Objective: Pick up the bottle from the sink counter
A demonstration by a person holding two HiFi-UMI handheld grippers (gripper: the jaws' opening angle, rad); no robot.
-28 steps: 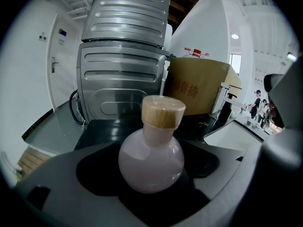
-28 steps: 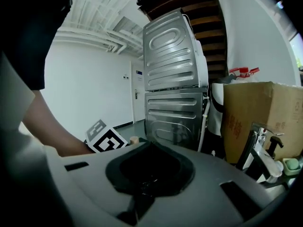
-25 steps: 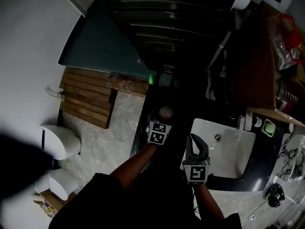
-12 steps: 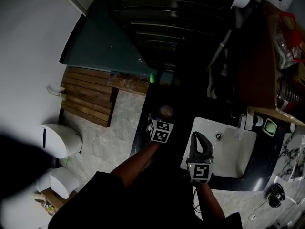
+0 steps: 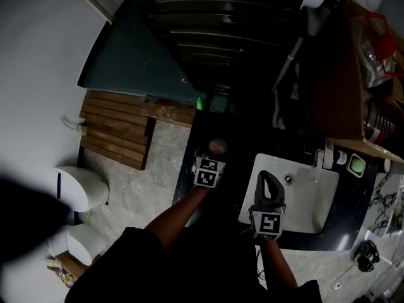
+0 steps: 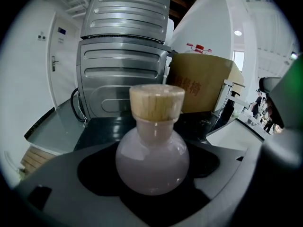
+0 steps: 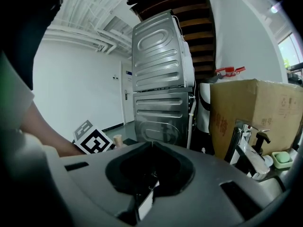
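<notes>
The bottle (image 6: 152,164) is a small round flask of pale pinkish liquid with a cork stopper (image 6: 157,103). It stands upright in the hollow between the jaws of my left gripper (image 6: 154,148), which is shut on its belly. In the head view the bottle (image 5: 218,146) shows just beyond the left gripper (image 5: 213,158), over the dark sink counter (image 5: 192,163). My right gripper (image 5: 266,177) hangs over the near left part of the white sink (image 5: 306,204). It is shut with nothing held, and its jaws meet at a seam (image 7: 151,144).
A tap (image 5: 319,161) and a green soap (image 5: 356,168) sit behind the sink. Stacked steel machines (image 6: 124,65) and a cardboard box (image 6: 204,82) stand beyond the counter. To the left, on the floor, lie wooden slats (image 5: 117,128) and a white toilet (image 5: 79,188).
The right gripper has drifted slightly right over the sink. The left gripper and bottle have shifted only a little away from me.
</notes>
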